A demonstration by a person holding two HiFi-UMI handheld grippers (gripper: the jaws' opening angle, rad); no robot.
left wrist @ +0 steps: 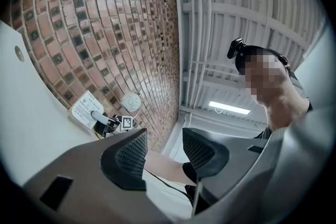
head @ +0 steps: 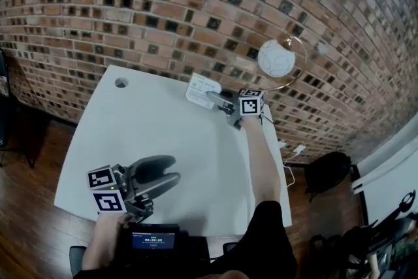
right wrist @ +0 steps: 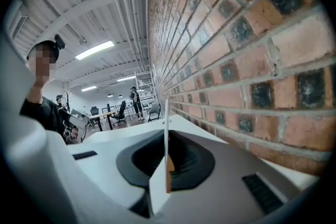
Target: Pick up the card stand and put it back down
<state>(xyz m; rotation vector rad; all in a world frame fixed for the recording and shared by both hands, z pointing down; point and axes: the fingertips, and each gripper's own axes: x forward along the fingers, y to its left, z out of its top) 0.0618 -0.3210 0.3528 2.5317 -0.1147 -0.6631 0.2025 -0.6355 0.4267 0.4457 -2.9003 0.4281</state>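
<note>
Since lifting calls for a firm hold, card stand (head: 199, 85) is clamped edge-on by right gripper (head: 212, 98) beside brick wall (head: 163, 10); left gripper (head: 175, 170), jaws apart and empty, is kept clear at table (head: 150, 121) front.

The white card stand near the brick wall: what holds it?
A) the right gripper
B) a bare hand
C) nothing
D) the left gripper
A: the thin white card stand sits edge-on, pinched between the closed jaws of the grey right gripper.
</note>
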